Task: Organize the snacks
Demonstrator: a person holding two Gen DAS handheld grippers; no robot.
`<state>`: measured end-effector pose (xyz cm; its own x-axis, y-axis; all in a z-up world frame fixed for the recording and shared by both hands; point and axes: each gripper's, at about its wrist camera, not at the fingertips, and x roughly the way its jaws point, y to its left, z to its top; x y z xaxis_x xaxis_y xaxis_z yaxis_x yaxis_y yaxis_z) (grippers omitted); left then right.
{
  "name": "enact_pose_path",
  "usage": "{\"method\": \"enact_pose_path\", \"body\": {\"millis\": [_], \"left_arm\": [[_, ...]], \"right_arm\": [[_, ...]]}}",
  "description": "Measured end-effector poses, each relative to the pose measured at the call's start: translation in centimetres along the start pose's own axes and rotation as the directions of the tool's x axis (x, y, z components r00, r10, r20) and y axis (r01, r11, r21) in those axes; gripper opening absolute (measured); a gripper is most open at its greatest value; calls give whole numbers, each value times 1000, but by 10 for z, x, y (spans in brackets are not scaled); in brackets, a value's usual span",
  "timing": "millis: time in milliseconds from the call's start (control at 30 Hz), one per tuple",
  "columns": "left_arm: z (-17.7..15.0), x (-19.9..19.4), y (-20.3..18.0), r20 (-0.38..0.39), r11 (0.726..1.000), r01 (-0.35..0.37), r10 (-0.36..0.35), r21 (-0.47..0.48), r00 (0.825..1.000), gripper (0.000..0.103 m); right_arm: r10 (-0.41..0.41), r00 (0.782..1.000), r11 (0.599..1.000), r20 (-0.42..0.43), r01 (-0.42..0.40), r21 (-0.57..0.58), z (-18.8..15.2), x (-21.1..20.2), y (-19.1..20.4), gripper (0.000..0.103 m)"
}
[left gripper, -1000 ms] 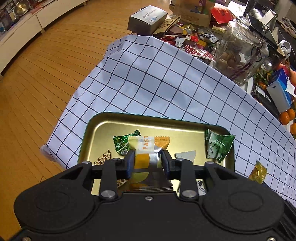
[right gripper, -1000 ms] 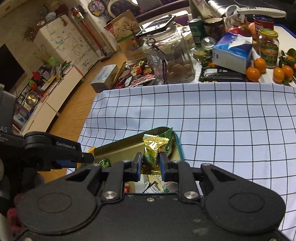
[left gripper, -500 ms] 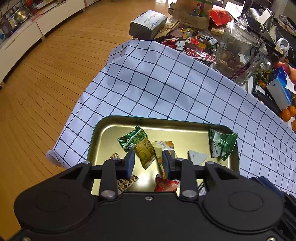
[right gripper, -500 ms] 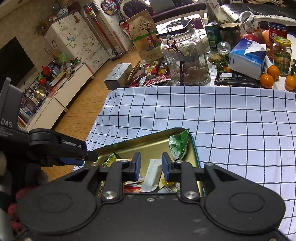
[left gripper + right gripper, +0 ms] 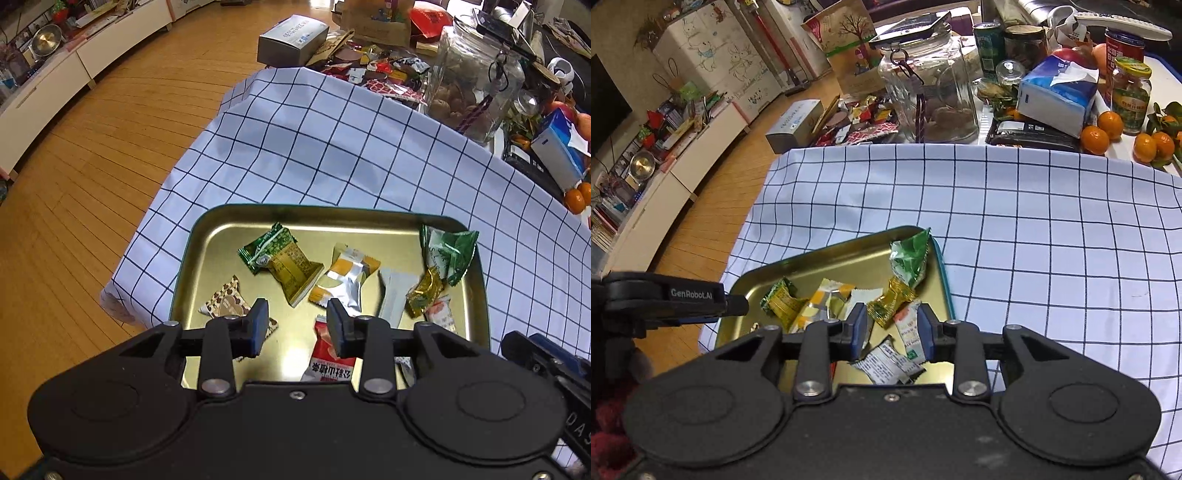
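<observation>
A gold metal tray (image 5: pixel 229 229) with a teal rim lies on the checked cloth (image 5: pixel 332 147) and holds several wrapped snacks. My left gripper (image 5: pixel 297 325) hovers over its near part, jaws opening, with nothing between the pads. An orange-and-white packet (image 5: pixel 343 277) lies just beyond its fingers, beside a green-gold packet (image 5: pixel 284 262). My right gripper (image 5: pixel 892 328) hangs over the tray's (image 5: pixel 812 258) right end, jaws opening and gripping nothing. A gold candy (image 5: pixel 890 302) lies loose in the tray past its fingertips, below a green packet (image 5: pixel 910 258).
A glass jar (image 5: pixel 931 92), a blue tissue pack (image 5: pixel 1056 92), tins and oranges (image 5: pixel 1095 138) crowd the far side of the table. The cloth's left edge drops to a wooden floor (image 5: pixel 74 184). Bare checked cloth (image 5: pixel 1052 240) stretches right of the tray.
The left gripper let go of the orange-and-white packet and the right let go of the gold candy; both now lie in the tray. Both jaws have widened, and the left has drawn back.
</observation>
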<state>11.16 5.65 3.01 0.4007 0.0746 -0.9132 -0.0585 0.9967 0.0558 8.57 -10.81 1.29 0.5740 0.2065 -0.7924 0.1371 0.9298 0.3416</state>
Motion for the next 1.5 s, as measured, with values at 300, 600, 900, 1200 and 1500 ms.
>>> {"method": "enact_pose_path", "body": {"millis": [300, 600, 900, 1200, 1500], "left_arm": [[-36, 1, -2, 11, 1000, -10, 10, 20, 1000, 45], [-50, -3, 14, 18, 998, 3, -2, -69, 1000, 45], [-53, -6, 11, 63, 999, -42, 44, -29, 997, 45], [-53, -5, 12, 61, 999, -35, 37, -30, 997, 45], [-54, -4, 9, 55, 1000, -29, 30, -12, 998, 45]], "right_arm": [[-69, 997, 996, -32, 67, -63, -20, -5, -2, 35], [-96, 994, 988, -44, 90, -127, -38, -9, 1, 37], [-117, 993, 985, -34, 112, -134, -40, -9, -1, 39], [-128, 991, 983, -43, 121, -141, -41, -3, 0, 40], [-127, 991, 982, -49, 119, -146, -41, -1, 1, 40]]}}
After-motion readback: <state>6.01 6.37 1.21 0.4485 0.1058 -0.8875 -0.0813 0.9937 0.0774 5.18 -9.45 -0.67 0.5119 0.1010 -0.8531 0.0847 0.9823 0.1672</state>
